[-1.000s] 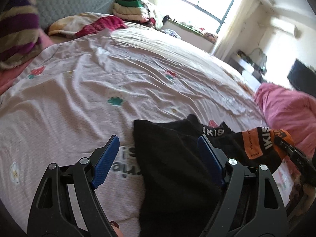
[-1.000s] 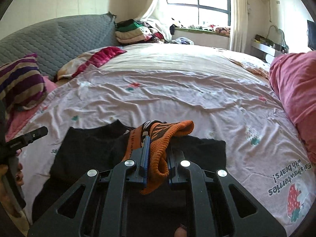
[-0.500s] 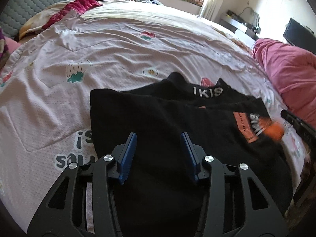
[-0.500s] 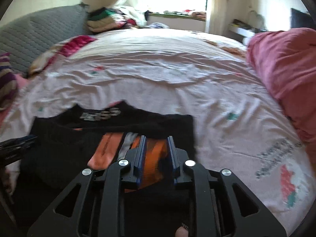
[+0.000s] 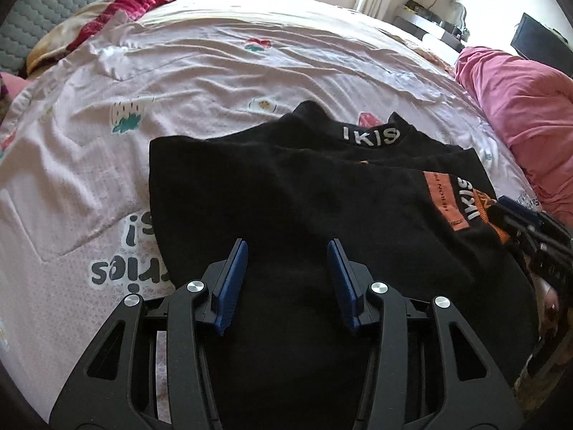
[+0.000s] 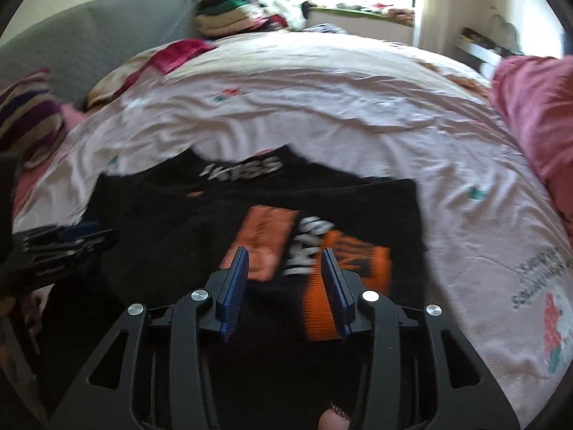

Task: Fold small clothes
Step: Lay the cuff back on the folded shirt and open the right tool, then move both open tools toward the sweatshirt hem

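Observation:
A black top [image 5: 304,186] with white lettering at the collar lies on the pink printed bedsheet [image 5: 179,89]. Its sleeve is folded across the body, with the orange cuff [image 6: 322,297] near the right edge. My left gripper [image 5: 286,247] hovers low over the top's near left part. Its blue pads are partly apart with bare inner faces, so it is open. My right gripper [image 6: 284,251] is over the sleeve, jaws opening. The cuff lies loose between them, close to the right pad. Each gripper shows at the other view's edge, the right gripper [image 5: 530,222] and the left gripper [image 6: 71,240].
A pink duvet [image 5: 519,107] is bunched along the bed's right side. A striped pillow [image 6: 28,118] and the grey headboard [image 6: 89,43] are at the far left. Folded clothes [image 6: 229,18] are stacked behind the bed. A thumb [image 6: 335,421] shows at the bottom edge.
The right gripper sank with the orange cuff, laid it on the black top and came apart off it. The left gripper dropped over the top and narrowed its jaws, then held still.

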`<action>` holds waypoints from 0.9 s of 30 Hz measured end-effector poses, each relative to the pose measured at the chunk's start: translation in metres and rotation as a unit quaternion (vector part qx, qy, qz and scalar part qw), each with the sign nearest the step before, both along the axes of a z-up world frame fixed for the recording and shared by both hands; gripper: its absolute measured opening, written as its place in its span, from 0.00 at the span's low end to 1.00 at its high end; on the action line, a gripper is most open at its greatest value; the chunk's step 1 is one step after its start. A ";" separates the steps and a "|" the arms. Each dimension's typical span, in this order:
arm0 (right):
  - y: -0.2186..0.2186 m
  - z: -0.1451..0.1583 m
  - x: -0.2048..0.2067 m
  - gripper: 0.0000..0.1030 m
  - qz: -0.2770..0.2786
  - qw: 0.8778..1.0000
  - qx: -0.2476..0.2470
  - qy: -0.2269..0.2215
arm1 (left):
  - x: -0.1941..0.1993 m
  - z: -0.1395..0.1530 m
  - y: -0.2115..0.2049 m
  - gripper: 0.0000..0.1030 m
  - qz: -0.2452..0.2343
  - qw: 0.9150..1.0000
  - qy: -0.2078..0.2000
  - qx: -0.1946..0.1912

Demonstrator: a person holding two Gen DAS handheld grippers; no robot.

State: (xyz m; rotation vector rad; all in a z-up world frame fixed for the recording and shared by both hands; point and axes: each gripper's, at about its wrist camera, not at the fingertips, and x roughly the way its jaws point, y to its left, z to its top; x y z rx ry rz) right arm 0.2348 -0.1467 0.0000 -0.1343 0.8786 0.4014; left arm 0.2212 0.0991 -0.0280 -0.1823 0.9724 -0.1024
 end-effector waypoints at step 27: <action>-0.021 -0.029 -0.008 0.77 -0.048 0.999 -0.014 0.018 | -0.003 -0.001 0.006 0.39 0.009 1.000 -0.001 -0.020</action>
